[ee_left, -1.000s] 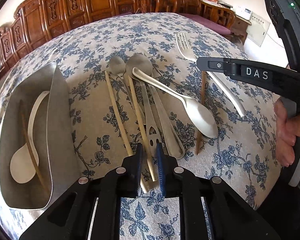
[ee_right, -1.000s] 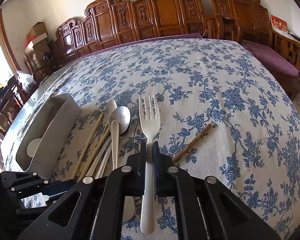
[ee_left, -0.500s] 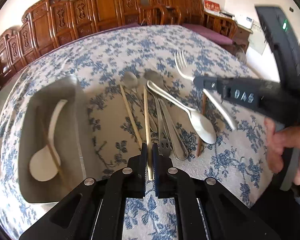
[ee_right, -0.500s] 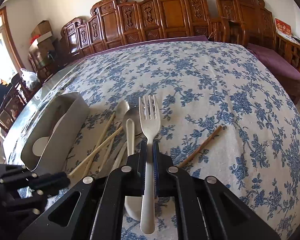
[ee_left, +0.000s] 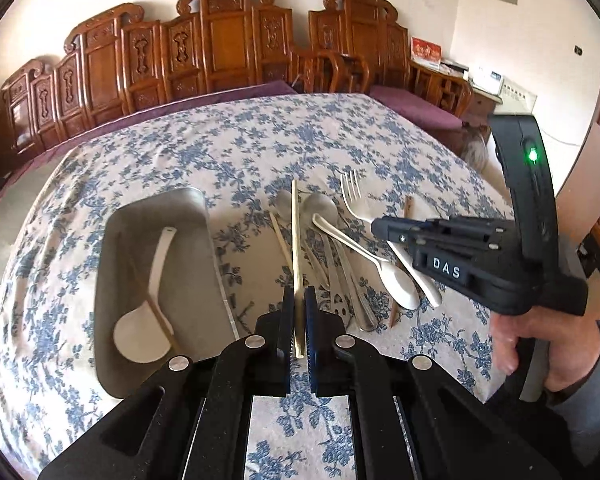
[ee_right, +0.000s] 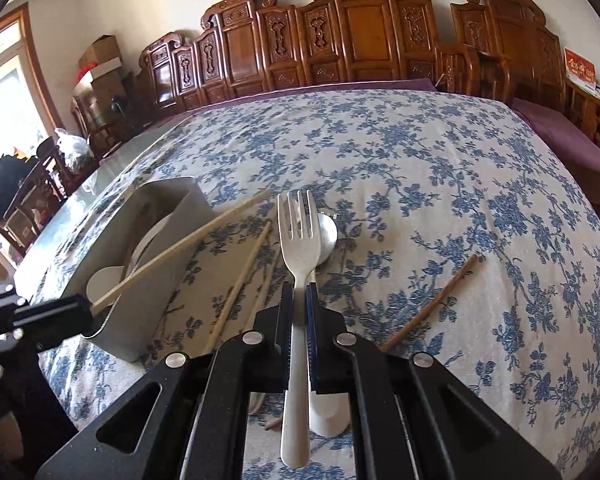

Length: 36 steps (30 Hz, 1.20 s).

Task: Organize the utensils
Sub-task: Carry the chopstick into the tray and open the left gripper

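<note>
My left gripper (ee_left: 299,300) is shut on a pale chopstick (ee_left: 295,240) and holds it above the table, just right of the metal tray (ee_left: 204,264); the chopstick also shows in the right wrist view (ee_right: 188,248). The tray holds a white spoon (ee_left: 148,316) and a chopstick. My right gripper (ee_right: 299,292) is shut on a white fork (ee_right: 299,240), lifted over the pile. On the cloth lie another pale chopstick (ee_left: 281,240), metal spoons (ee_left: 320,208), a white spoon (ee_left: 380,264) and a brown chopstick (ee_right: 432,304).
The table has a blue floral cloth (ee_left: 260,140). Carved wooden chairs (ee_left: 228,48) line the far side. The tray shows in the right wrist view (ee_right: 152,280) at the left. The table's right edge (ee_left: 480,184) drops off near my right hand.
Both grippers have risen from the table, the left lifting the pale chopstick out of the pile, the right lifting the white fork. The left had closed on the chopstick a second ago.
</note>
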Tool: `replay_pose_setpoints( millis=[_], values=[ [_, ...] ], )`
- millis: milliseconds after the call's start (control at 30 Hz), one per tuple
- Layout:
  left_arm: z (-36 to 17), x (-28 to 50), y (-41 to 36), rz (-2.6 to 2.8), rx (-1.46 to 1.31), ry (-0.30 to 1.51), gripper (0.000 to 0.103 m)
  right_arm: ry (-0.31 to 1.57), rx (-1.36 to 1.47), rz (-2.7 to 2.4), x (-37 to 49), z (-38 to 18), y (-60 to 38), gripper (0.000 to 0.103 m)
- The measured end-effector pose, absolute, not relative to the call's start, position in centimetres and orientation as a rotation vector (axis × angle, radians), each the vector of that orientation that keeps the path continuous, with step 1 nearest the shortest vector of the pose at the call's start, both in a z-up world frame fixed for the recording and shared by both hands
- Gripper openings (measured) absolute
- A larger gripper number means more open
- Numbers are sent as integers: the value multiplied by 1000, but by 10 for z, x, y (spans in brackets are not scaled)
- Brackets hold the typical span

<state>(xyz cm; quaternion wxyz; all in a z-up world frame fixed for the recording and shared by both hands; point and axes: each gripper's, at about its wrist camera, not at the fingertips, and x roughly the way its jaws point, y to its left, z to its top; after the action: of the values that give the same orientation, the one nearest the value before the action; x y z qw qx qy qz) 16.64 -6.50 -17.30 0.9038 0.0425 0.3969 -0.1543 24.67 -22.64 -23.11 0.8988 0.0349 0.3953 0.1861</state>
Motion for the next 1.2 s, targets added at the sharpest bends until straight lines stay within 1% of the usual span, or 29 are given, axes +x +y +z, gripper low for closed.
replay_pose_setpoints(
  millis=[567,867,1200],
  values=[
    [-156,161,3,-200,-2,789,4,791,45,459,231,-221,-198,8],
    [-179,174,22,-130,9,842,4,790,48,460,230,-221,-199,8],
    [-198,187,25,-122,-6,900,4,795,45,464,228,-221,-198,8]
  ],
)
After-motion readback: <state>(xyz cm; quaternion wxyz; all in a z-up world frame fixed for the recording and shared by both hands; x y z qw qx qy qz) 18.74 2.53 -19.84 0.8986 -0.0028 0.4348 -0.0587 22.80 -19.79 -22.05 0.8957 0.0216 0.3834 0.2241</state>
